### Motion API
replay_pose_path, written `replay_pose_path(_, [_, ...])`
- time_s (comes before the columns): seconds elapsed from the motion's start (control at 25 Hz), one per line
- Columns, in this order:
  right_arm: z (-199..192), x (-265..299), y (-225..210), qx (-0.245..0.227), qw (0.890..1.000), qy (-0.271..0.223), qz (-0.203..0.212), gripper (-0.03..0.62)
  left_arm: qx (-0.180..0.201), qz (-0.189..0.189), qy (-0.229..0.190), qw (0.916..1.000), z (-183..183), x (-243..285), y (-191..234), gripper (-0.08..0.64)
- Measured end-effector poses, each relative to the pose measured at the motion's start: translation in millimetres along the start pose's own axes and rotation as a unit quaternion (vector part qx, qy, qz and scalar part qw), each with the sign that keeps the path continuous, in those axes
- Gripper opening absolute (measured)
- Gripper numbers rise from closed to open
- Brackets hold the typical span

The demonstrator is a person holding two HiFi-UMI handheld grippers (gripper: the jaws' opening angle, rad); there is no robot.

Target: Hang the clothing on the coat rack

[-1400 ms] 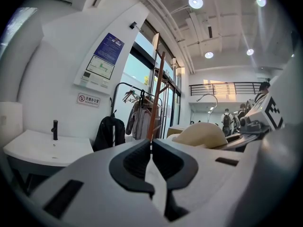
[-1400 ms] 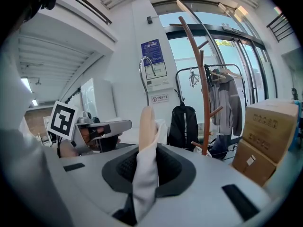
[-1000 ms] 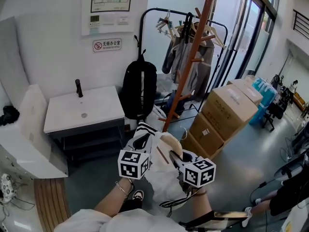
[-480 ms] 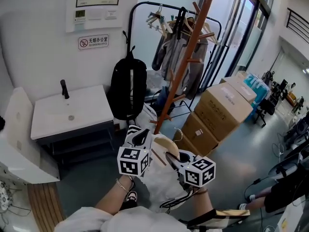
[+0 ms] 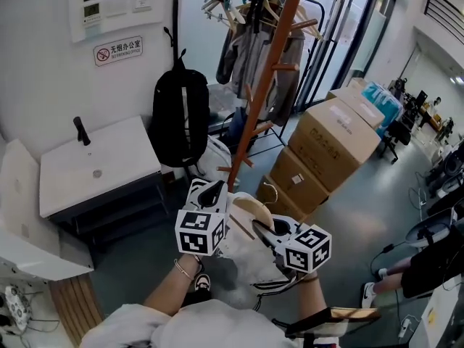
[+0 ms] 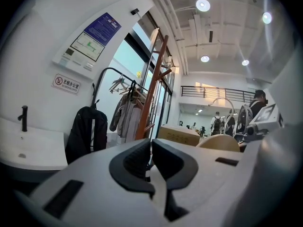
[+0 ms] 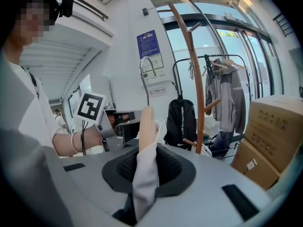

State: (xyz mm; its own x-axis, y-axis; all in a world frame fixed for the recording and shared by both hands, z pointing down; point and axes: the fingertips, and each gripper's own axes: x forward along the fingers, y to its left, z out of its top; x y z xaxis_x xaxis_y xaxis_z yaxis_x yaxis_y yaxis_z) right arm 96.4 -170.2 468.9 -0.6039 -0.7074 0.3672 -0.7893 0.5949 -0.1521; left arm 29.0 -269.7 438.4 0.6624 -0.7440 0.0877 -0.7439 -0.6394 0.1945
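Between the two grippers: a white garment (image 5: 246, 261) drapes over a wooden hanger (image 5: 251, 207), carried in front of the person's chest; it is not hung on the rack.
Hanger hook: a metal hook (image 7: 142, 74) rises from the hanger's top, free of any peg.
Right gripper (image 7: 147, 155): jaws clamped on the white garment where it wraps the hanger's arm; cloth fills the gap and trails out below the pads.
Left gripper (image 6: 150, 148): jaws drawn together with only a thin slit between them; the hanger's pale curve shows off to the right, outside the jaws. Whether a fold of cloth is pinched cannot be told.
Coat rack (image 5: 264, 85): an orange-brown wooden pole with short pegs stands on the floor ahead of both grippers, apart from the garment.
Backpack (image 5: 179, 118): black, hanging upright just left of the pole, against the white wall.
Clothes rail (image 5: 175, 13): black tube frame behind the pole, carrying bare hangers and a grey jacket (image 5: 250, 46).
Cardboard boxes (image 5: 337, 140): stacked on the floor to the right of the pole's foot.
Bench (image 5: 116, 158): white, at the left by the wall, with a sink and a black tap (image 5: 80, 130), below a small wall sign (image 5: 117, 51).
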Motion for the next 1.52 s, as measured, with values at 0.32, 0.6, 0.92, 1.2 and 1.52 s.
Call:
replay_pose_path(0.32, [-33.0,-24.6,-27.0,0.032,0.999,0.007,-0.033,0.069,-0.010,-0.034,0.034,0.9988,-33.7,28.6,-23.1,0.018])
replay_pose_path(0.6, [-54.5,-55.1,-61.7,0.073,0.992,0.015,-0.101,0.069,-0.004,-0.072,0.057,0.9958,-52.9,55.4,-60.3,0.018])
replay_pose_path(0.92, [-35.5,-67.0,-98.2,0.085,0.980,0.015,-0.177,0.069,0.007,-0.100,0.048,0.9938,-35.4,86.0,-75.1,0.018])
replay_pose_path(1.2, [1.3,-62.9,-139.4,0.096,0.968,-0.021,-0.232,0.069,0.033,-0.109,0.023,0.9932,-1.8,115.2,-62.8,0.018])
replay_pose_path(1.52, [40.1,-53.5,-176.5,0.085,0.951,-0.065,-0.289,0.069,0.053,-0.087,-0.011,0.9948,34.8,140.6,-31.1,0.018])
